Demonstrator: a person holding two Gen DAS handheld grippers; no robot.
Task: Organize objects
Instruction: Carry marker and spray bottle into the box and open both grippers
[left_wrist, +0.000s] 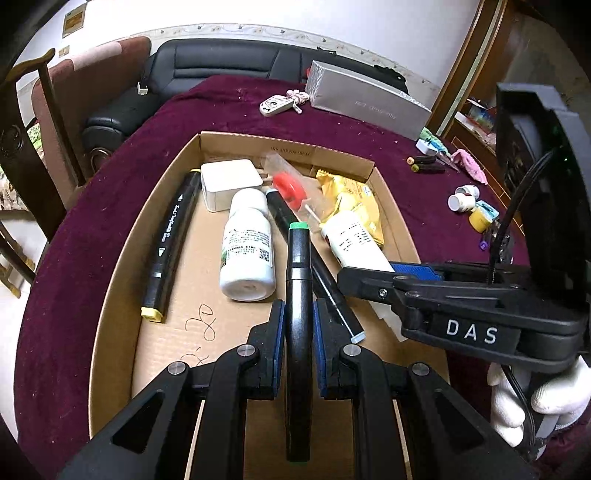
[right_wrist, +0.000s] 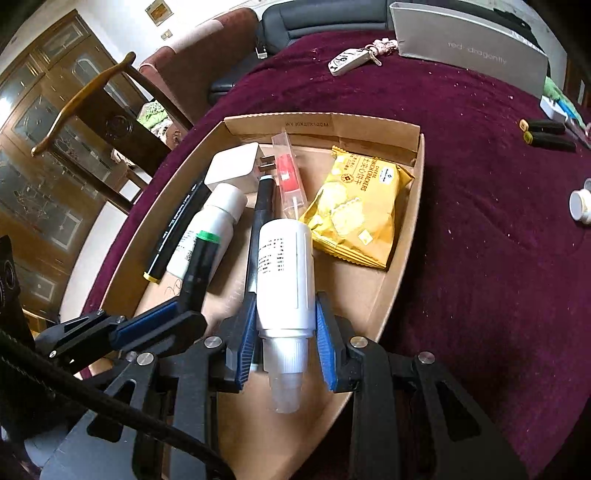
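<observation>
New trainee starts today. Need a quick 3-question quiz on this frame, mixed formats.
1. True or false: the left gripper is shut on the green-capped marker.
2. The right gripper holds: A) the cracker packet, B) the white spray bottle, C) the charger.
3. Fill in: the yellow cracker packet lies inside the ____.

Key: 1 true. 2 B. 3 cardboard box.

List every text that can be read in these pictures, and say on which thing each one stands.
"DAS": right gripper
"red dragonfly": silver box
"CRACKERS": yellow snack packet
Carton wall print, bottle labels, marker script: too small or blurred to read.
</observation>
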